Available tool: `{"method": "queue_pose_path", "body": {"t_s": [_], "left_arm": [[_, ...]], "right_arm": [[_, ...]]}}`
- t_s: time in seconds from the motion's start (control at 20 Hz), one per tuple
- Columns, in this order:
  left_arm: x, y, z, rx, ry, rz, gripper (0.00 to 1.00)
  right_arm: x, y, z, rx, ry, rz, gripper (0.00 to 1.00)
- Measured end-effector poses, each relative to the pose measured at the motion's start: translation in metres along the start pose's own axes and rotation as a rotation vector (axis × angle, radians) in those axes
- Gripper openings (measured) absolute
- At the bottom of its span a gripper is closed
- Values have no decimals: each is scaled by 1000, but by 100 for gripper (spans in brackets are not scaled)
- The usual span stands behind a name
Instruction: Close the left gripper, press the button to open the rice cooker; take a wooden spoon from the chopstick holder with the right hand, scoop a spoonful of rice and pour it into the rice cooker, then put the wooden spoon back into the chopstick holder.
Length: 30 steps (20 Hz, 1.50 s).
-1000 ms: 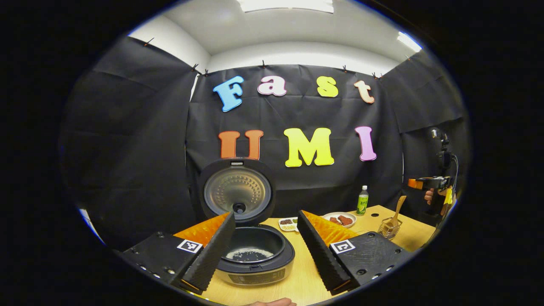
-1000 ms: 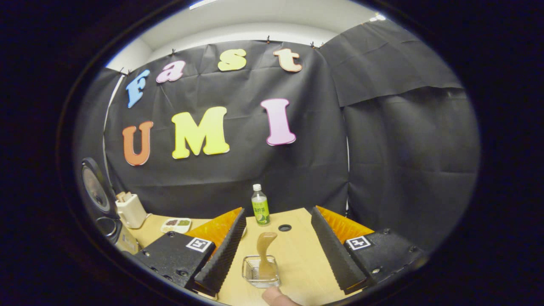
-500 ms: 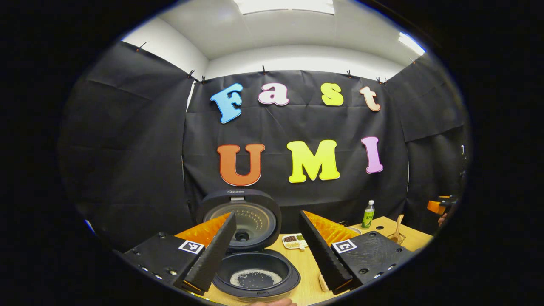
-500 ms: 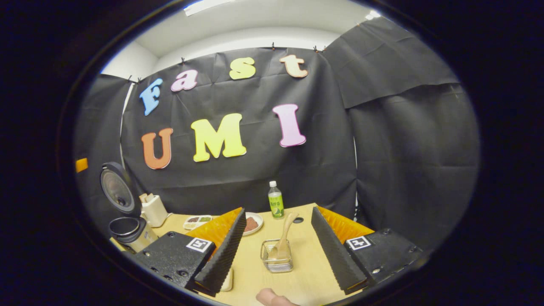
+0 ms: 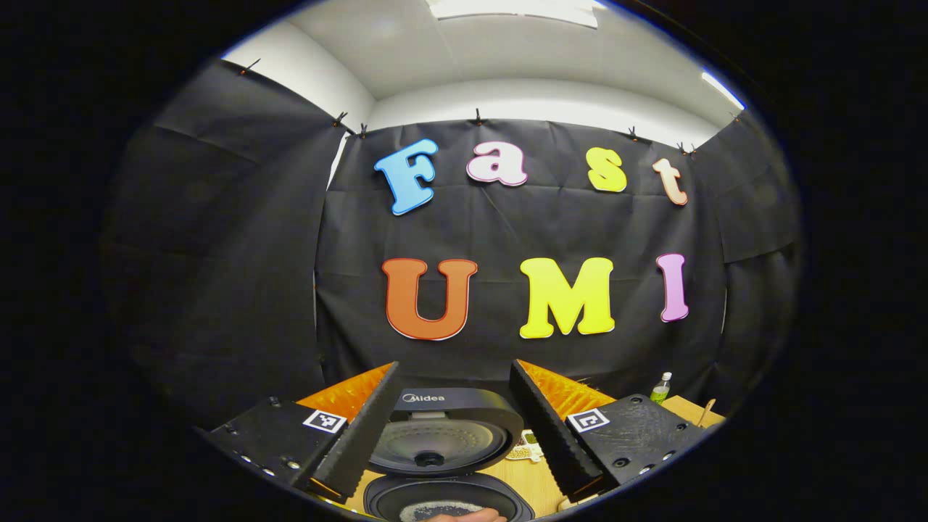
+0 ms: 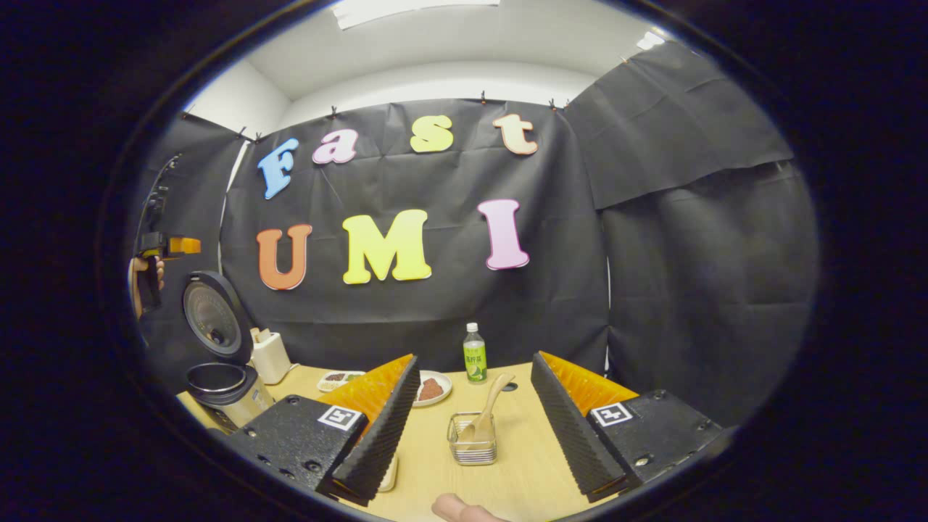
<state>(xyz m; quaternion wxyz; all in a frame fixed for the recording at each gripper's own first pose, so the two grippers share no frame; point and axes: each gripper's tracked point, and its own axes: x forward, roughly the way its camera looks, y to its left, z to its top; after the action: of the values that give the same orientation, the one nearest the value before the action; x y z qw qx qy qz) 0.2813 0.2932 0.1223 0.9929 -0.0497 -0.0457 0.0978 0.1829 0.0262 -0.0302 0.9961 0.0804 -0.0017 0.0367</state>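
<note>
We hold the right gripper (image 6: 471,428) wide open and empty, above the wooden spoon (image 6: 484,419) leaning in the chopstick holder (image 6: 471,439). Our left gripper (image 5: 454,428), also open and empty, hangs over the lid-up rice cooker (image 5: 446,442). Knocking that lid risks snapping it down.

Black rice cooker (image 6: 221,377), pale wooden spoon (image 6: 487,413) (in a wire holder (image 6: 471,442)), green-labelled bottle (image 6: 474,357), light wood worktop (image 6: 522,464).
</note>
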Motion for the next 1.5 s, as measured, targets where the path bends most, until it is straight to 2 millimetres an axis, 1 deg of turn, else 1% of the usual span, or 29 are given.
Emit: {"method": "queue_pose_path", "body": {"t_s": [0.15, 0.2, 0.25, 0.35, 0.4, 0.45, 0.5, 0.55, 0.6, 0.65, 0.7, 0.75, 0.8, 0.95, 1.0, 1.2, 1.25, 1.35, 1.5], "left_arm": [[38, 18, 5, -22, -19, 21, 95], [49, 25, 1, -17, -8, 31, 94], [59, 33, -7, -6, 14, 52, 95], [71, 50, -16, 8, 42, 93, 95], [74, 52, -19, -2, 58, 94, 95], [78, 52, -27, -12, 83, 83, 94], [82, 53, -41, -17, 128, 81, 94], [81, 54, -53, -25, 177, 88, 94], [79, 53, -45, -47, 152, 78, 84], [74, 48, -49, -66, 184, 61, 100], [69, 48, -48, -69, 189, 67, 95], [62, 45, -51, -64, 196, 68, 97], [54, 45, -53, -55, 203, 71, 96], [37, 41, -54, -40, 207, 80, 97], [31, 40, -56, -39, 213, 81, 97], [8, 34, -63, -60, 231, 75, 97], [3, 34, -64, -61, 223, 79, 100], [-11, 30, -70, -35, 213, 86, 97], [-35, 19, -84, -23, 220, 66, 96]], "right_arm": [[-6, 15, 1, 8, -16, 47, 99], [-8, 19, 0, 12, -16, 60, 99], [-9, 19, 1, 29, -26, 55, 99], [-10, 15, 11, 67, -61, 40, 100], [-14, 17, 12, 80, -71, 42, 100], [-17, 18, 14, 85, -77, 44, 99], [-20, 17, 16, 88, -81, 41, 99], [-22, 15, 17, 85, -83, 36, 99], [-26, 14, 18, 83, -86, 30, 99], [-30, 14, 19, 81, -85, 29, 99], [-34, 14, 17, 82, -77, 28, 99], [-38, 16, 15, 87, -64, 30, 89], [-41, 18, 12, 93, -50, 35, 88], [-52, 27, 4, 111, -13, 64, 89], [-56, 29, -1, 107, 2, 69, 100], [-80, 35, -7, 63, 25, 85, 100], [-85, 36, -6, 58, 22, 88, 100], [-96, 36, -8, 53, 20, 87, 99], [-110, 36, -11, 45, 17, 82, 99]]}}
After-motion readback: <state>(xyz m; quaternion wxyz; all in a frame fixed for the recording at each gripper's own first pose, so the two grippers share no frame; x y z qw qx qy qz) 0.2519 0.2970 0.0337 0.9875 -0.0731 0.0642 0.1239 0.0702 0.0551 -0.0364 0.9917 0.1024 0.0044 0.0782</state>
